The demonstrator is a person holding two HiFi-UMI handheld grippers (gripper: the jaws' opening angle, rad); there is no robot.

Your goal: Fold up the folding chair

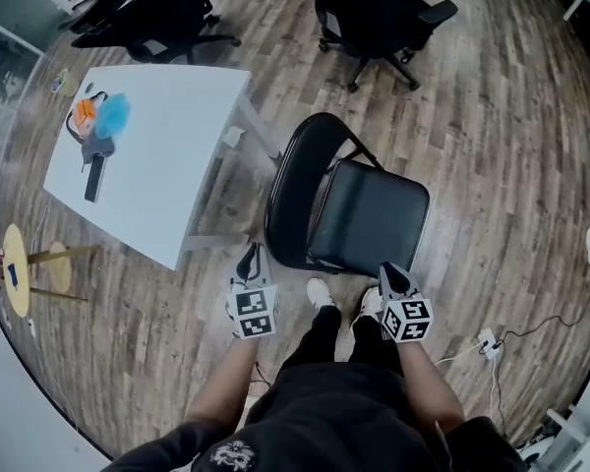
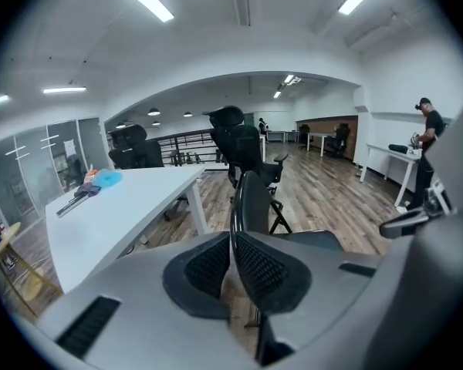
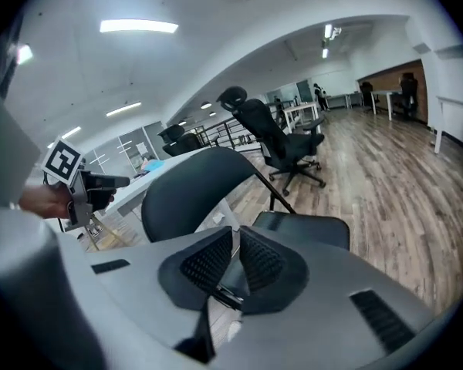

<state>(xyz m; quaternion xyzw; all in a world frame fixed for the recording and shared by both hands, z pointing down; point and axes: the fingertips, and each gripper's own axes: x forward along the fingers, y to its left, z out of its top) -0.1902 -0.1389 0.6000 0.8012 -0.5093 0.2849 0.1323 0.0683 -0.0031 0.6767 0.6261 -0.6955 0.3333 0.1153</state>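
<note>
Black folding chair open, legs mostly hidden under seat; left gripper, right gripper: fingers clenched, empty.

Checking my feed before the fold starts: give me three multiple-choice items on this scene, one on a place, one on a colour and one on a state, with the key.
1. In the head view, on which side of the folding chair does the white table stand?
A. left
B. right
C. behind the person

2. The folding chair's seat is:
A. red
B. white
C. black

3. The folding chair is:
A. folded flat on the floor
B. standing open, seat down
C. lying on the table

Key:
1 A: the table fills the picture's left, beside the backrest.
2 C: seat and backrest are both black.
3 B: the seat lies level, out from the upright backrest.
</note>
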